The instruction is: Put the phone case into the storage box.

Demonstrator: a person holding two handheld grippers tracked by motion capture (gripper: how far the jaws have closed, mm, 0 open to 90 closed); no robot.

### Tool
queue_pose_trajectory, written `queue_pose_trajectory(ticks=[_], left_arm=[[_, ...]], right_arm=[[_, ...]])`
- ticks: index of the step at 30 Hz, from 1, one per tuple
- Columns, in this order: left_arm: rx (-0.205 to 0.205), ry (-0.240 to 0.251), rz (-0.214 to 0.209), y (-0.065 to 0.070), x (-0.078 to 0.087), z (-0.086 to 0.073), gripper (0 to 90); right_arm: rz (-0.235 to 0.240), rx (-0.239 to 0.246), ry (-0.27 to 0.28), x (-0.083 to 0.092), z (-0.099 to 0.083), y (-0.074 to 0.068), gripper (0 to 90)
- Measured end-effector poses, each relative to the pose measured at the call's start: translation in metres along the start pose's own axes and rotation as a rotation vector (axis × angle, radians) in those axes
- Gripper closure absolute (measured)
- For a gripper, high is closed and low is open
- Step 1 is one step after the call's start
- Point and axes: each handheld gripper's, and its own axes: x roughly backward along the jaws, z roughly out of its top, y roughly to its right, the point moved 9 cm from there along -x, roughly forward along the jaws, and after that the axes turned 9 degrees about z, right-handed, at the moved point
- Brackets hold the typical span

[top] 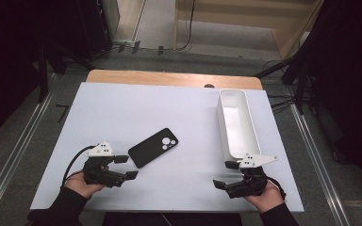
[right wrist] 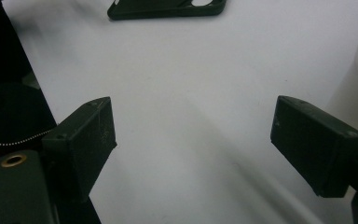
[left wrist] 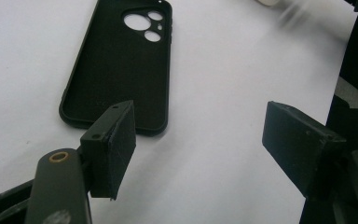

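A: Where's the case [top: 153, 147] from the left tool [top: 126, 166]?

B: Just ahead of it, flat on the worktop [top: 179, 113], hollow side up, camera holes at the far end. In the left gripper view the near short edge of the case [left wrist: 116, 70] lies right beyond the tool's left jaw. The jaws are spread wide, nothing between them.

A: And the right tool [top: 226, 174]?

B: Also spread and empty, low over the worktop, with the bin [top: 235, 122] just ahead of it and to its right. The case sits well off to its left.

A: So the left one picks up. How would you do it well?

B: My guess is the case goes to the bin. As things stand, the case lies off the tool's centre, toward the left jaw. I'd shift the tool left until the near end sits between both jaws, then tip the tool down so one jaw goes over the rim and into the hollow while the other slides along the outside wall.

A: Why not grab it across the width?

B: It looks soft and thin; squeezed across, it would likely bow and pop free. Pinching one wall near a corner should hold better.

A: Risks?

B: Pushing it along the smooth worktop instead of gripping it. Come down gently, close slowly.
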Motion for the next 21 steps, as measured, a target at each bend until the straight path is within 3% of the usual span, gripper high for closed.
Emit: queue_pose_trajectory(ticks=[21], left_arm=[[-0.006,-0.013,0.007,-0.0019,-0.0032,-0.0006,25.9]], right_arm=[[0.006,-0.008,0.004,0.0003,0.0002,0.0003,12.3]])
